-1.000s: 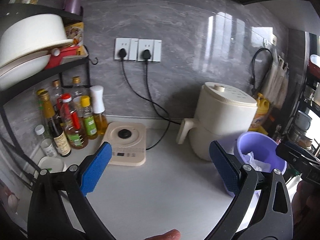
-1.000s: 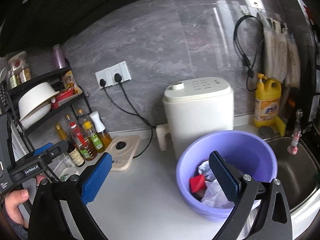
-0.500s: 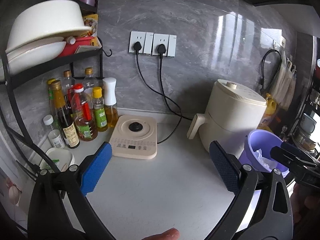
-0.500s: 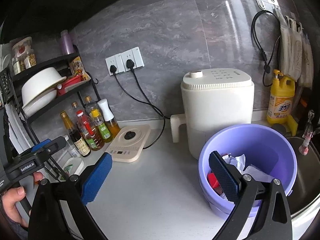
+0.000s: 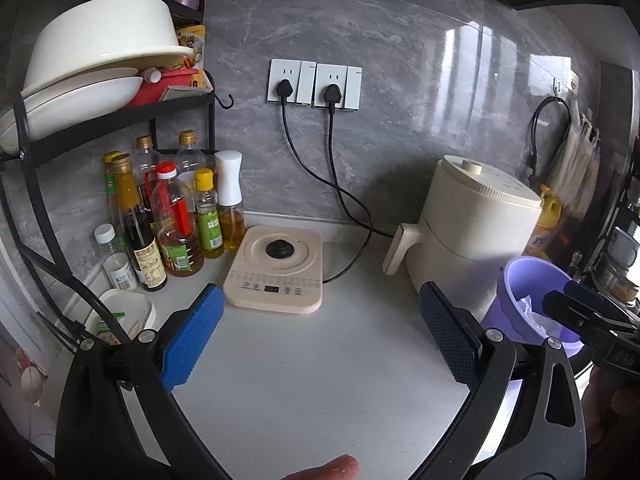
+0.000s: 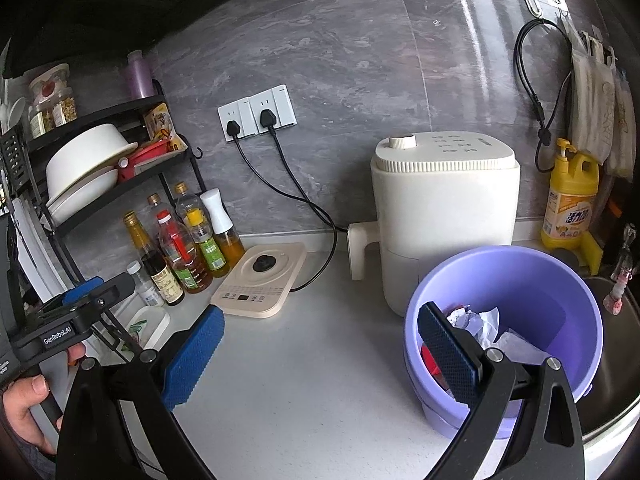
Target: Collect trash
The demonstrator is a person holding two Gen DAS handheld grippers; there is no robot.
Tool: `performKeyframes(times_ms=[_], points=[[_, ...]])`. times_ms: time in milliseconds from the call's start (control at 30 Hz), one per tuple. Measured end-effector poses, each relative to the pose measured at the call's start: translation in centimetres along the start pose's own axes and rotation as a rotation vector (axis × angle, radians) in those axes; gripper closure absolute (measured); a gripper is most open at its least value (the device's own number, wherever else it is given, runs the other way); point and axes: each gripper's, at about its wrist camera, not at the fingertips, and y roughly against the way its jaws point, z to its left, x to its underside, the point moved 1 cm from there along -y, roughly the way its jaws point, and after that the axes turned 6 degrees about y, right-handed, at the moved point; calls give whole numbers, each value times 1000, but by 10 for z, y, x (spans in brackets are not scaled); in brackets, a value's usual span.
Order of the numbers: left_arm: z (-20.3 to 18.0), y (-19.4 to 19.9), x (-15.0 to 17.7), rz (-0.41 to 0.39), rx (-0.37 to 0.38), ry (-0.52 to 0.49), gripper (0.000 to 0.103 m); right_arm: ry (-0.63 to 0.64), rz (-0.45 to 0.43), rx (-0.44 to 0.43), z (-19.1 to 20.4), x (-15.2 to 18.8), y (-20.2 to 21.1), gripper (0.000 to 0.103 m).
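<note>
We hold the left gripper [image 5: 320, 336] low over the white counter [image 5: 320, 364], jaws wide apart and empty. Our right gripper [image 6: 320, 344] is also spread and empty; its right finger overlaps the purple bucket [image 6: 560, 280] at lower right, where crumpled paper trash [image 6: 484, 322] lies inside

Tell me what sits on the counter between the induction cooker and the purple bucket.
The cream air fryer stands between the induction cooker and the purple bucket, toward the wall; the counter in front is bare. The right wrist view shows it best.
</note>
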Motion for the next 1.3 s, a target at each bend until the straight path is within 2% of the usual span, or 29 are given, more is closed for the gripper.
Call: performKeyframes(times_ms=[1000,1200,1300], points=[[8,13,2,-12,-2,-6,6,6,-3,-2,10,5,6,8],[10,12,2,-16,-15,12,6,12,6,19,11,9,11,8],[9,11,3,-21,7,12,6,11,9,36,9,11,13,8]])
